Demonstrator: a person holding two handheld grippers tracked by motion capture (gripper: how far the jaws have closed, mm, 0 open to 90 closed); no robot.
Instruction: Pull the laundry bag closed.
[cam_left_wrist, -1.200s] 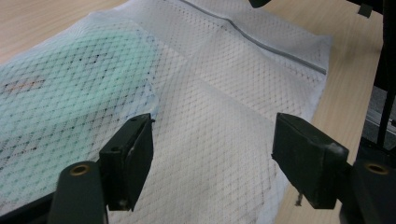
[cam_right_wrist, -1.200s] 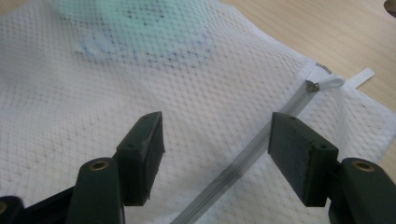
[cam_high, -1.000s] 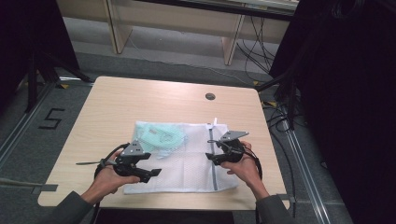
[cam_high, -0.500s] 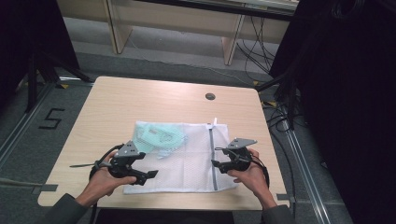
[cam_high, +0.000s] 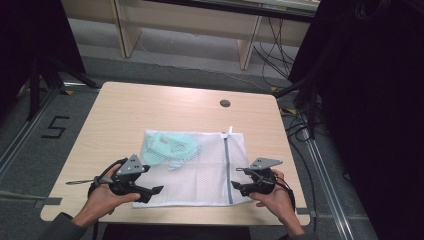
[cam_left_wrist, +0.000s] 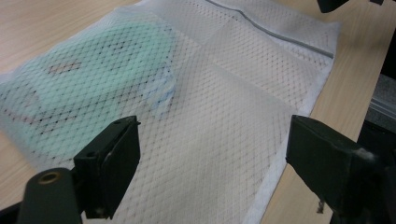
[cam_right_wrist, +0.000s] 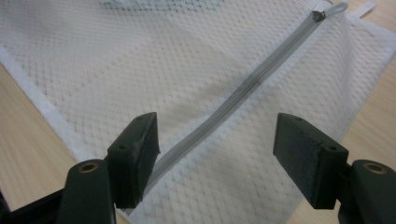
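Since a second ago, both drawn back nearer the table's near edge: left gripper (cam_high: 150, 192) just opened wide, right gripper (cam_high: 236, 187) wide too, both empty. Flat white mesh zip bag (cam_high: 210, 167) holding mint-green folded cloth (cam_high: 167, 145), mid-table on pale wooden tabletop (cam_high: 150, 107).

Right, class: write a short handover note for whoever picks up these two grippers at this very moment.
Left gripper: jaws wide open after just opening, nothing between them, at the near left corner of the mesh laundry bag.
Right gripper: open, empty, above the near end of the zip.
Things: the bag lies flat on the table, with a pale green garment inside at its far left.
Done: the garment is in and the zip looks closed, its pull at the far end.
Left: probably nothing but checking the zip and moving the bag away.
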